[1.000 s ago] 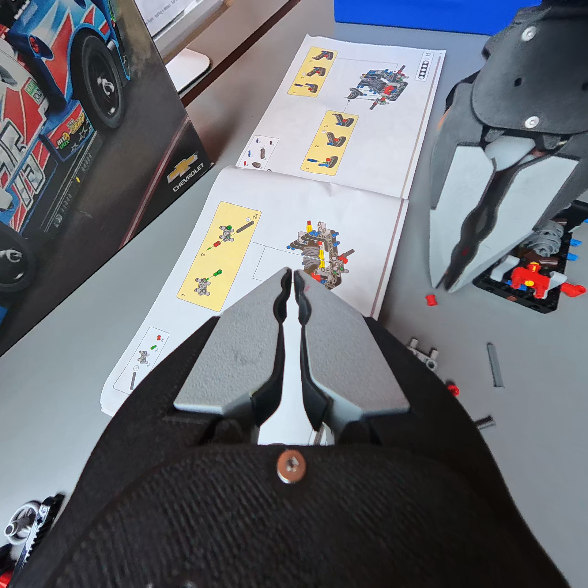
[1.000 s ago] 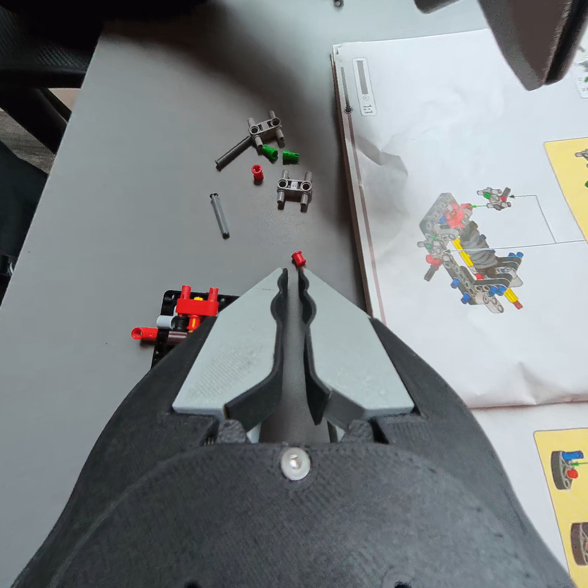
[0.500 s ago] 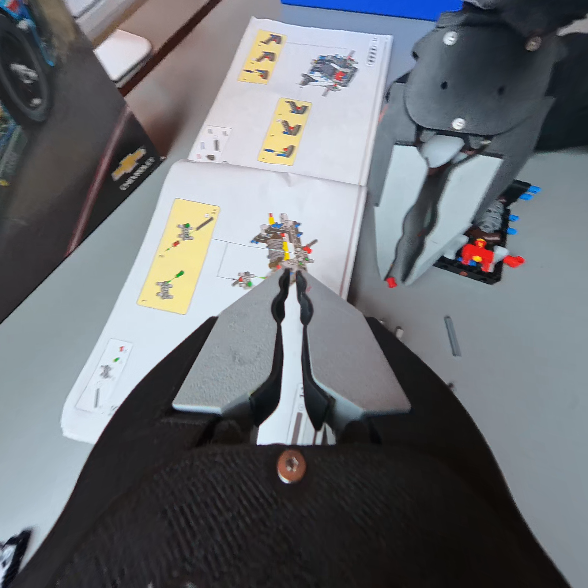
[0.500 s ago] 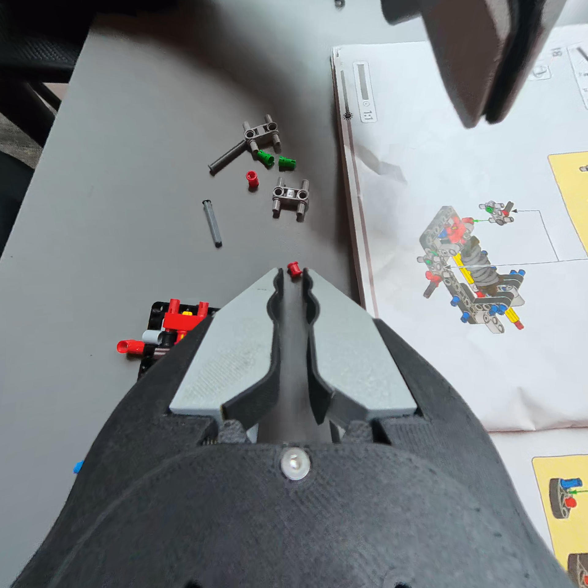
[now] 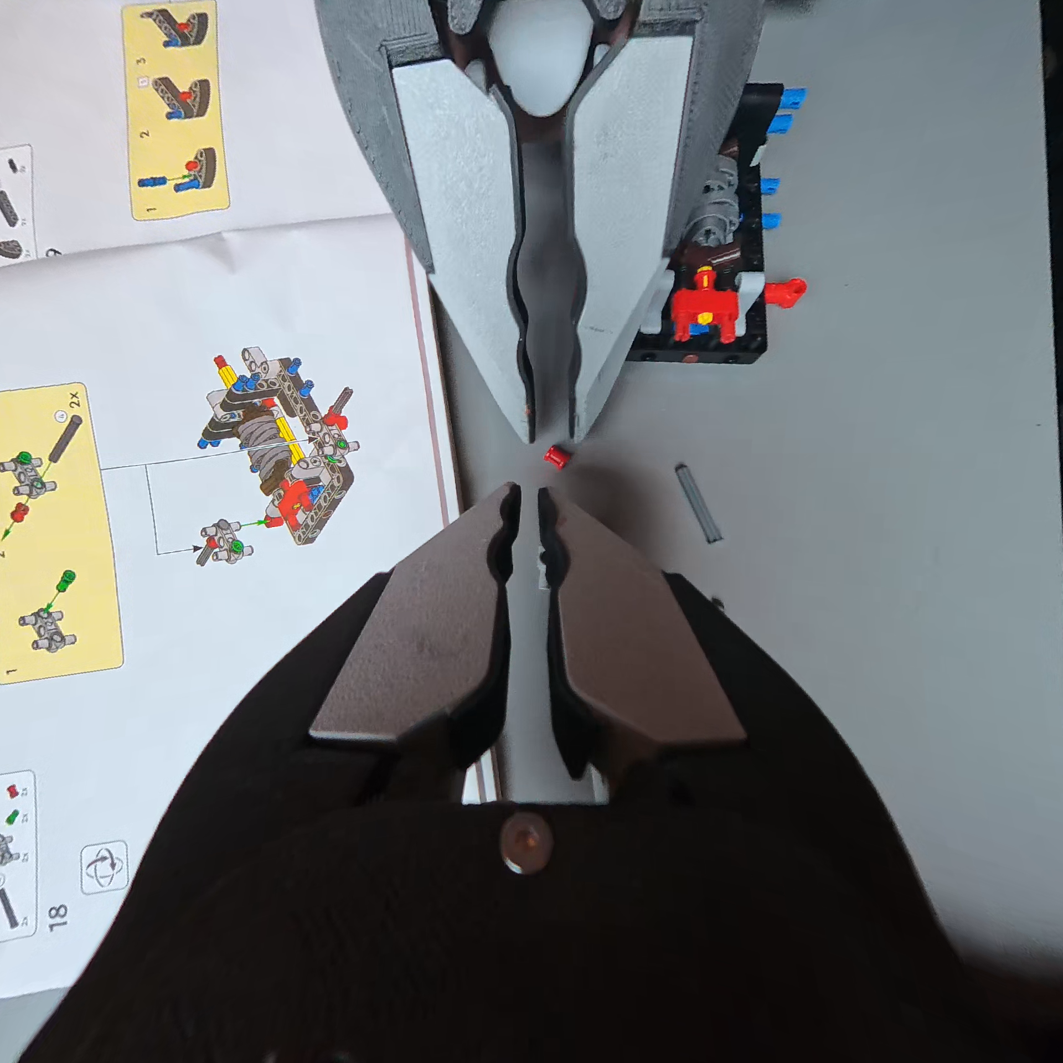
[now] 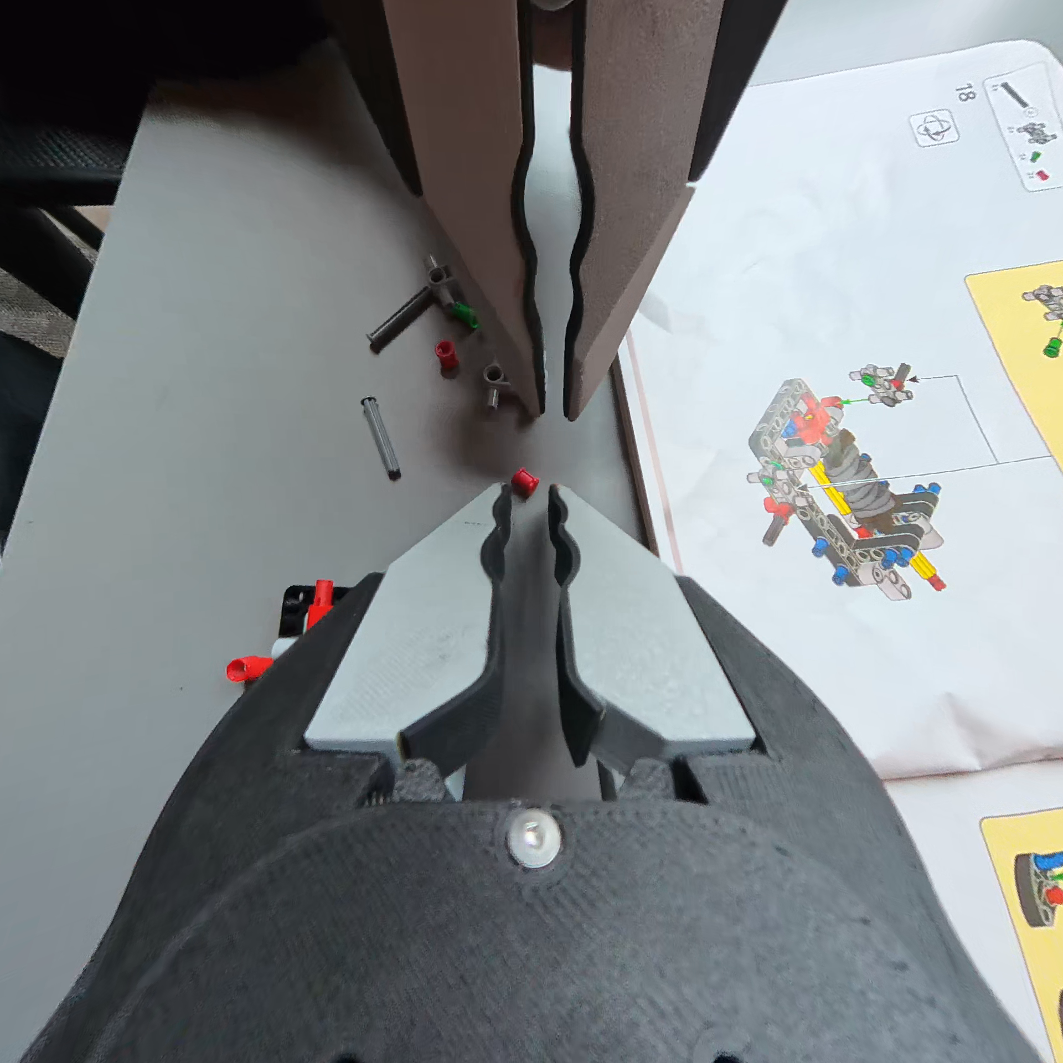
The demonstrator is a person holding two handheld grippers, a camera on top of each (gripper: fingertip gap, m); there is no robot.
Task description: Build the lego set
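Observation:
A small red bush (image 6: 524, 482) lies on the grey table, just at the tips of my right gripper (image 6: 529, 492), whose jaws stand slightly apart and empty. My left gripper (image 5: 529, 490) points at it from the opposite side, jaws a narrow gap apart and empty; it shows in the right wrist view (image 6: 553, 411). The bush (image 5: 556, 457) lies between the two grippers' tips; the right gripper (image 5: 552, 431) is above it in the left wrist view. The black frame assembly (image 5: 707, 287) with red and blue parts sits beside the right gripper.
The open instruction booklet (image 5: 230, 345) lies alongside. Loose parts lie by the left gripper: a grey axle (image 6: 381, 437), a dark axle (image 6: 402, 319), a second red bush (image 6: 446, 352), a green pin (image 6: 465, 315), grey connectors (image 6: 494, 379). My two grippers' fingertips are within a few centimetres of each other.
The left gripper swung off the booklet toward the red bush and now faces the right gripper tip to tip. The right gripper's jaws opened slightly and closed in on the bush.

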